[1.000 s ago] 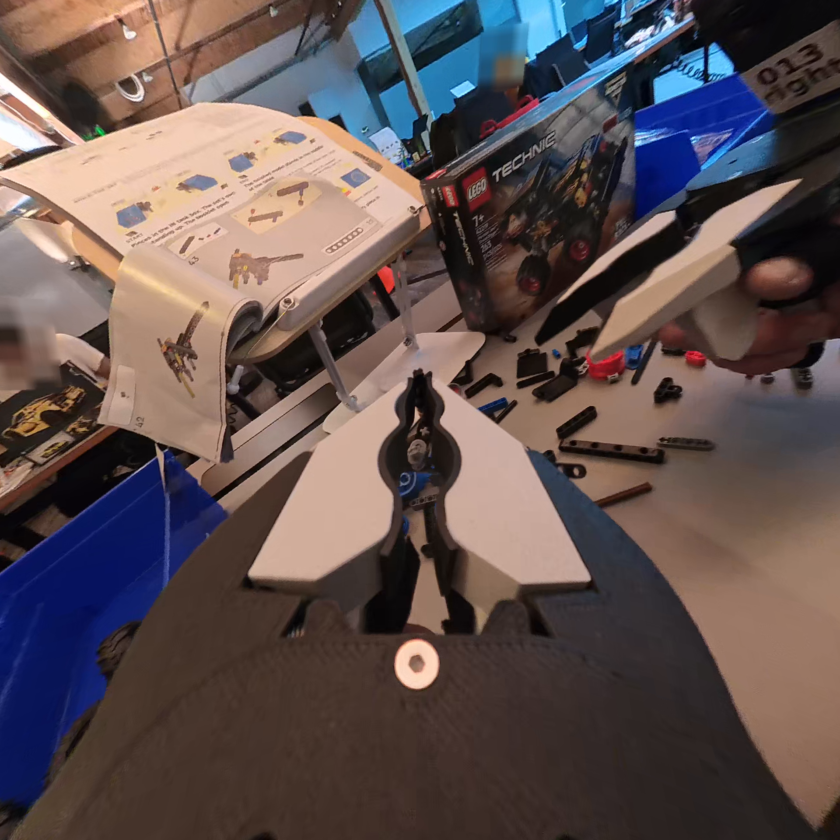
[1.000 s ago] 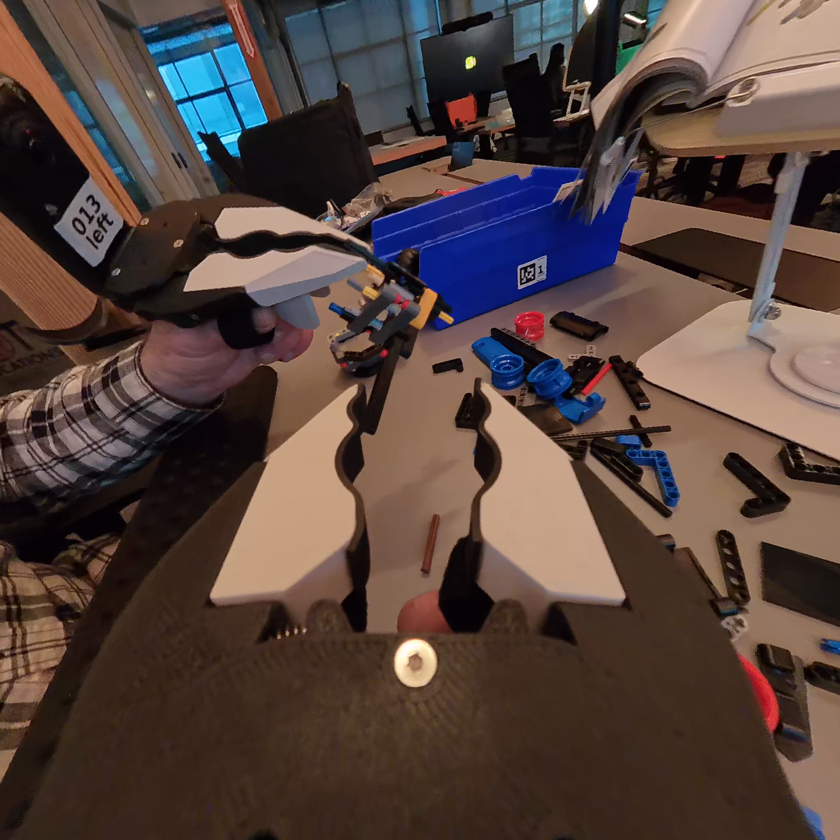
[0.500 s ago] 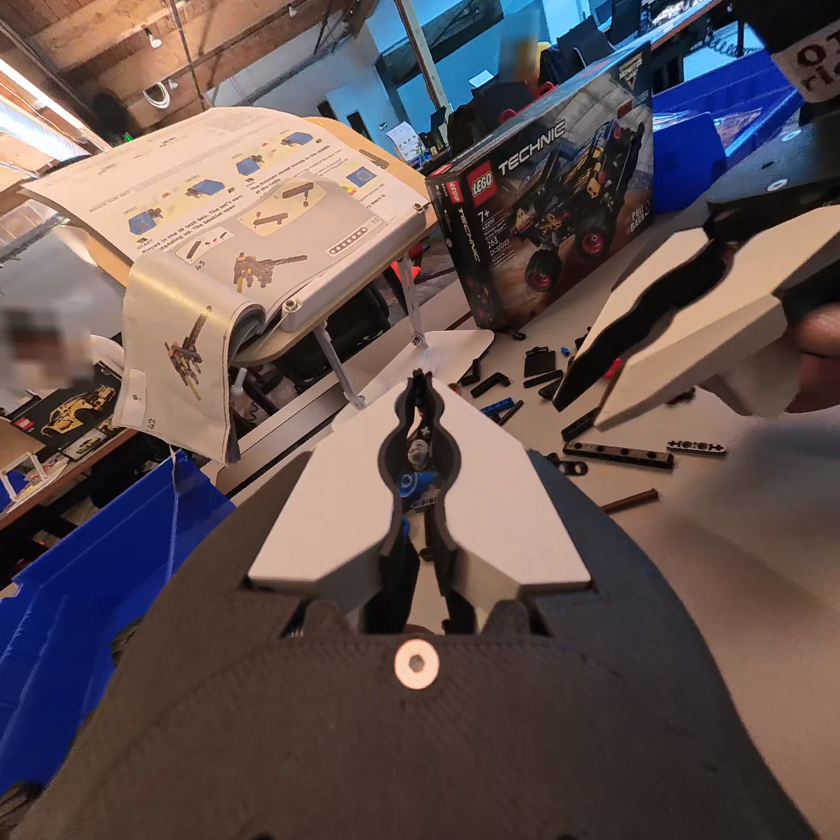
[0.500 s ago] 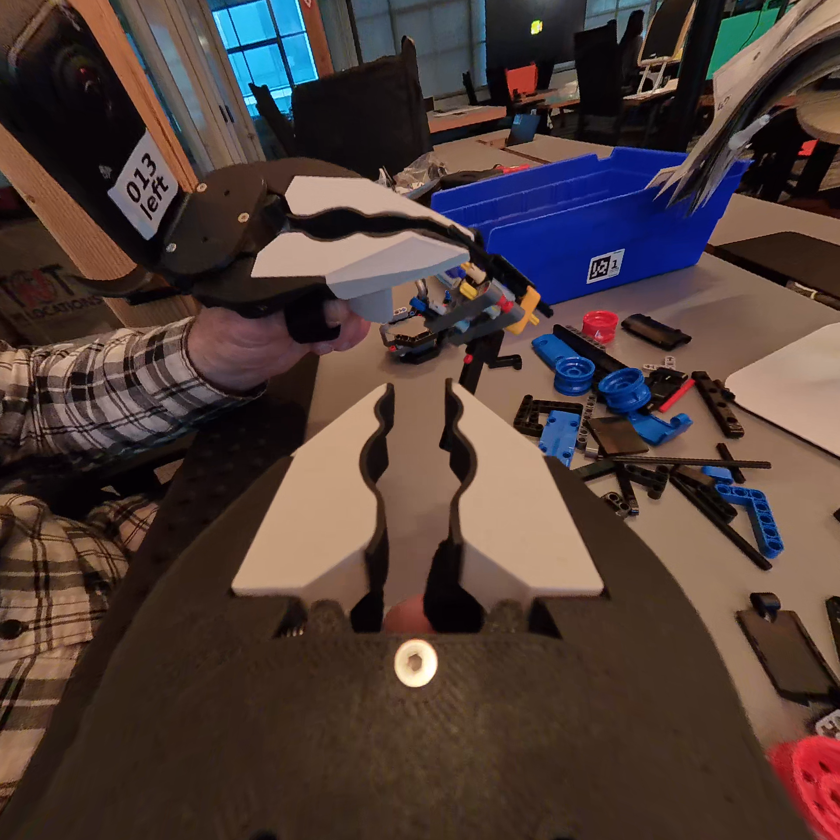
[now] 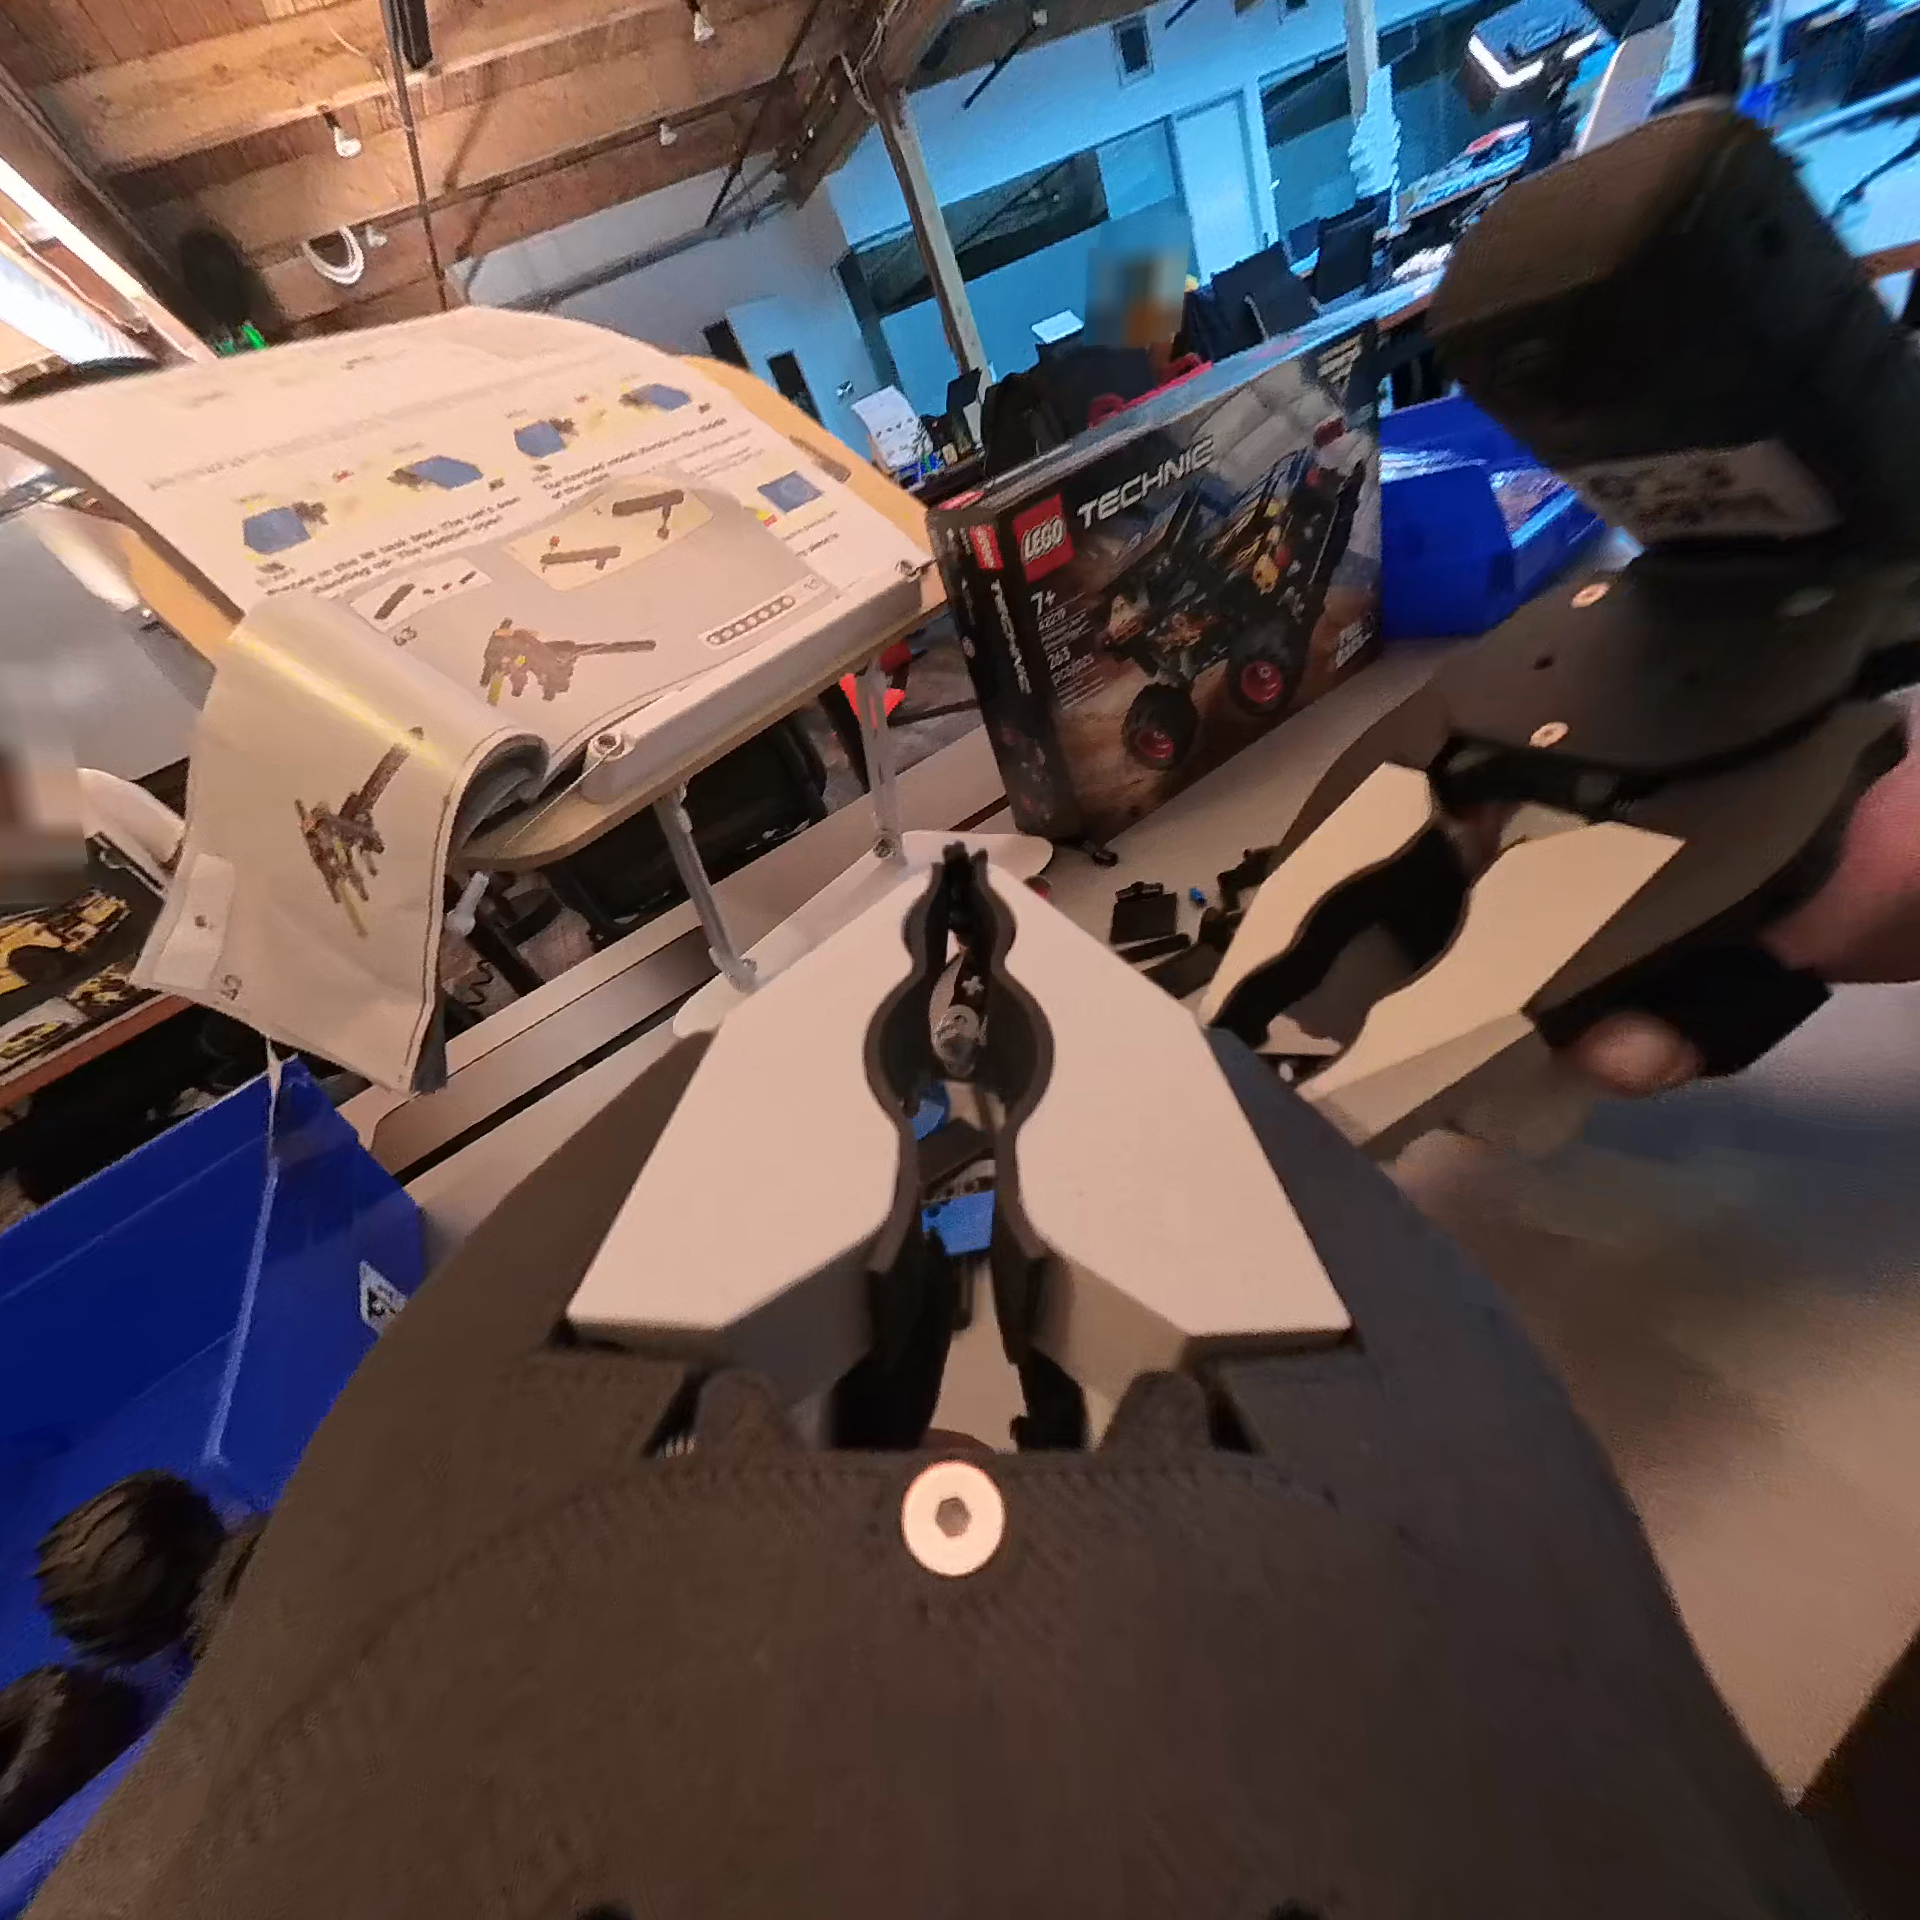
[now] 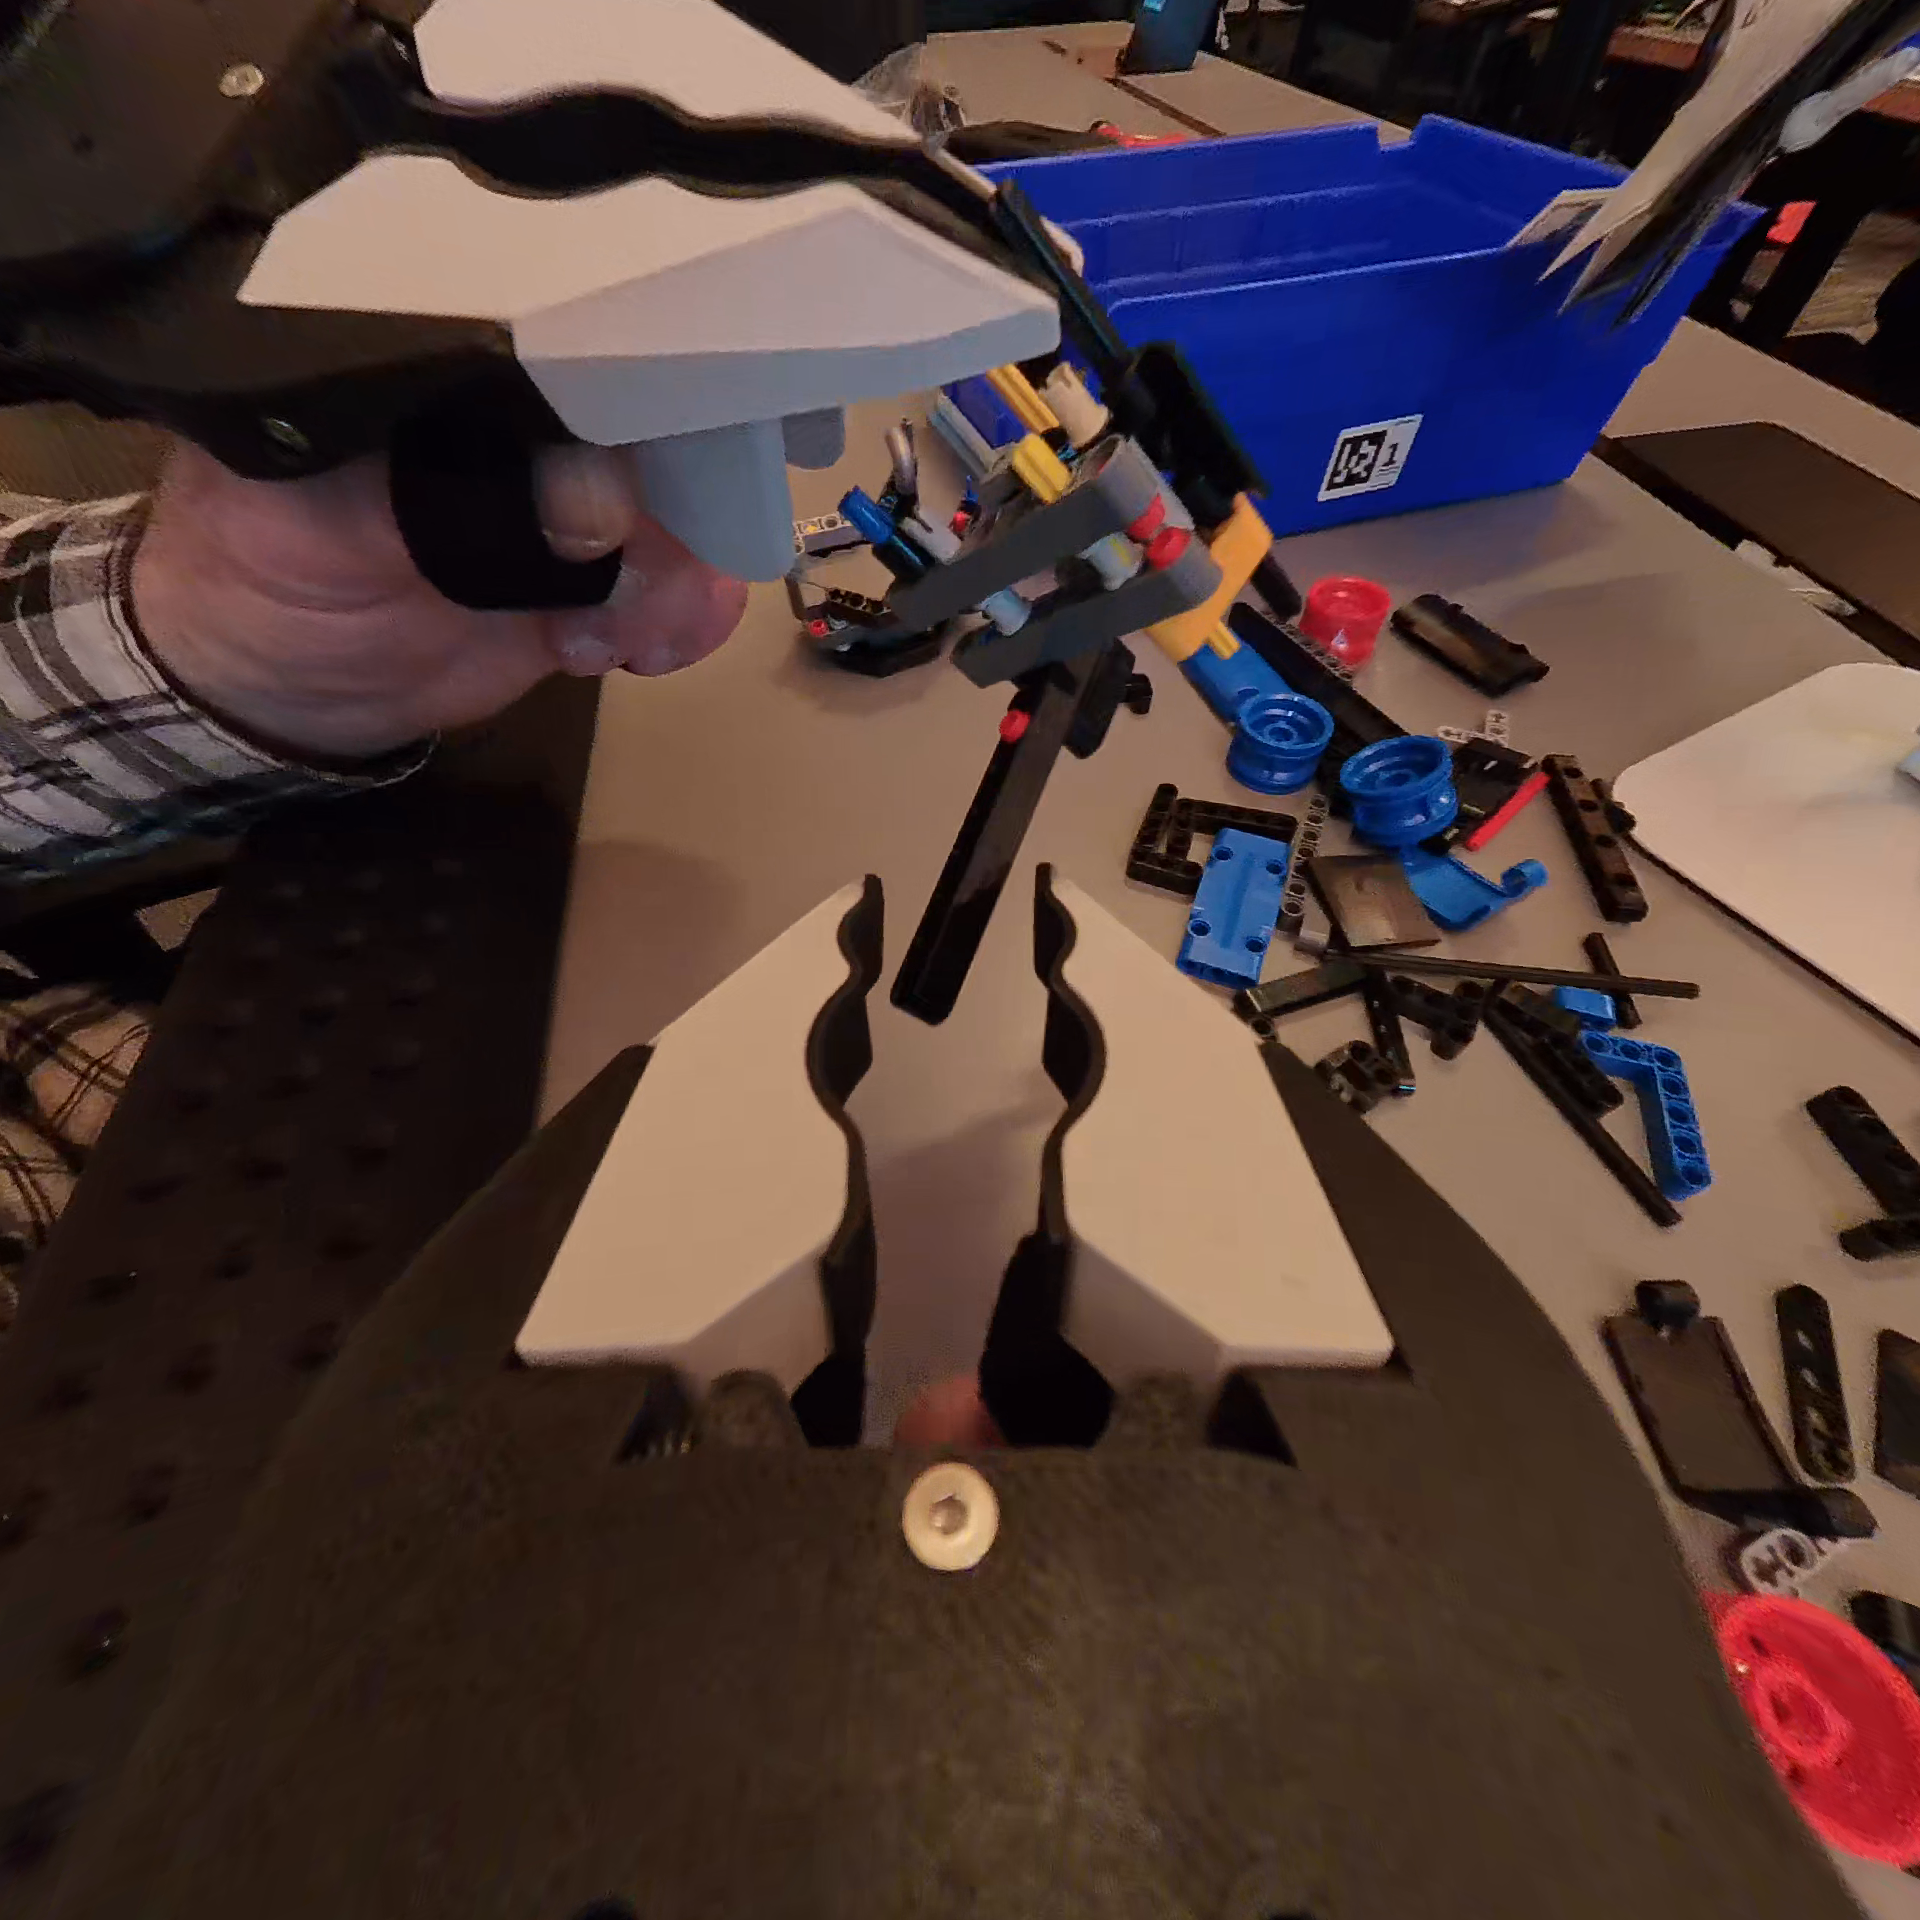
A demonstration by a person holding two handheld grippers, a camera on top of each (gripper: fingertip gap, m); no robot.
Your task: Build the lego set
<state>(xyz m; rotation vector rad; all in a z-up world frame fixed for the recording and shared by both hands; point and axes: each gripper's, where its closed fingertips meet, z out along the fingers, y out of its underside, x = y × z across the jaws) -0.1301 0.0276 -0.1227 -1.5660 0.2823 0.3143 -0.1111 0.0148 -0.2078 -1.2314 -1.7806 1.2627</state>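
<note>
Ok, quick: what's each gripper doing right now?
Left gripper: shut on the half-built lego model, held above the table.
Right gripper: open, empty, fingertips either side of the model's hanging black beam.

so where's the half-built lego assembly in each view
Left wrist view: half-built assembly sits centre frame, mostly hidden between the shut left gripper fingers.
Right wrist view: upper centre, hanging from the left gripper.
Shared landmark: blue bin, lower left and upper right.
</note>
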